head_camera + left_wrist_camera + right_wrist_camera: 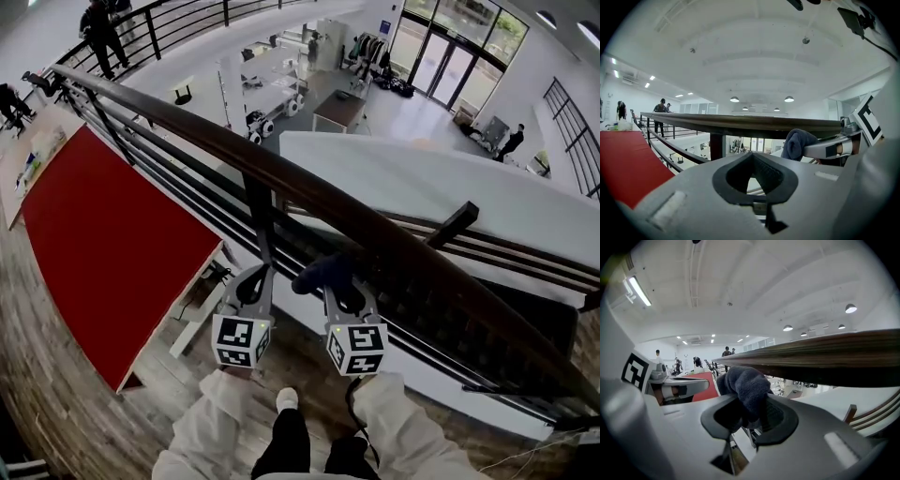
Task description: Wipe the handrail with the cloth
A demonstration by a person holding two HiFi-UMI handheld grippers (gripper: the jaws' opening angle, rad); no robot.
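Navy cloth sits pinched in the right tongs just beneath the handrail; left tongs closed, empty.

the cloth sits just below the handrail, right of the left hand-held gripper.

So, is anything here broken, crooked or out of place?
Nothing stands out. The handrail runs straight and looks undamaged. The dark cloth is bunched in the right gripper close under the rail, and the left gripper is shut on nothing.
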